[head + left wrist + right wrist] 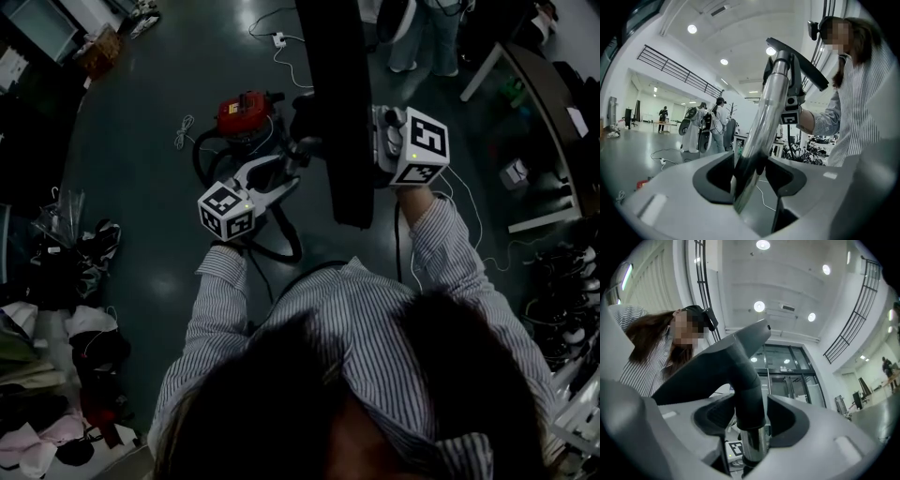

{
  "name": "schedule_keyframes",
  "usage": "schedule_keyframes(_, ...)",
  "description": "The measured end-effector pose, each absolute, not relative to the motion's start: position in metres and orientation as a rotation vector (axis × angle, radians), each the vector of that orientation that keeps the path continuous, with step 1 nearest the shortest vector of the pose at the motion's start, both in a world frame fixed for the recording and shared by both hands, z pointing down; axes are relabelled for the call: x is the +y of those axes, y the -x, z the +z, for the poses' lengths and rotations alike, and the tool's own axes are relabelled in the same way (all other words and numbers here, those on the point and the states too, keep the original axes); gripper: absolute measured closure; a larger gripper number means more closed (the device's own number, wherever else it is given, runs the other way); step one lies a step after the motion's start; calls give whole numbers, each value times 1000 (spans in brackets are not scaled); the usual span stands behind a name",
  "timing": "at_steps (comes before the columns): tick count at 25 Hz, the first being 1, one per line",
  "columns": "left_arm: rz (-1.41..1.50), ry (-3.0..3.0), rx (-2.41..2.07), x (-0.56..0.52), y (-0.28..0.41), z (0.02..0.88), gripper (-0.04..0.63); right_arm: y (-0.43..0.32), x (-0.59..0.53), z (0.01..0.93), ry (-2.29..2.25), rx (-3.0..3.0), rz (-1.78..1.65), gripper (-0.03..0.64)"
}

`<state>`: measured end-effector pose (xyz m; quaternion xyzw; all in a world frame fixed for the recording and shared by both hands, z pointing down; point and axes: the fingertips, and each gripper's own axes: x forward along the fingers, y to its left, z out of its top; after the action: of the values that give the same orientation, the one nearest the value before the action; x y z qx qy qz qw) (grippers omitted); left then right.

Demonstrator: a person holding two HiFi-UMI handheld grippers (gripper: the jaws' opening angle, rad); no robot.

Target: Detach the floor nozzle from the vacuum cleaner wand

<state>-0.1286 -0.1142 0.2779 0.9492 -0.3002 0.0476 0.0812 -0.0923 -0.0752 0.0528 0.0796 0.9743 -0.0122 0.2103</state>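
Between the right gripper's (752, 422) spread jaws, floor nozzle (726, 362) neck; wand (766, 112) in left gripper's (750, 173) pinch.

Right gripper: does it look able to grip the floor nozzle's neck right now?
Likely yes: the neck of the floor nozzle sits between the open jaws of the right gripper, nothing in between, while the left gripper clamps the wand.

Floor nozzle (336, 103) sits on the upper end of the wand (761, 117), raised in front of the person. Left gripper (750, 171) is around the wand below the nozzle, pads against it. Right gripper (752, 420) is around the nozzle neck just above the wand, pads standing off. Vacuum cleaner body (246, 111) is on the floor (141, 187), beyond and left of the wand. Hose (298, 242) is on the floor beneath the wand.
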Motion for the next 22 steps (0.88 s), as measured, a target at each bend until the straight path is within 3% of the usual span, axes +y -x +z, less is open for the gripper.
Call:
schedule_keyframes(12, 94, -2789, -1071, -119, 134, 285, 394, 101, -87, 58, 105, 2788, 83, 434)
schedule_keyframes(22, 242, -2711, -1332, -135, 146, 300, 394, 107, -105, 69, 408, 2850, 70, 434)
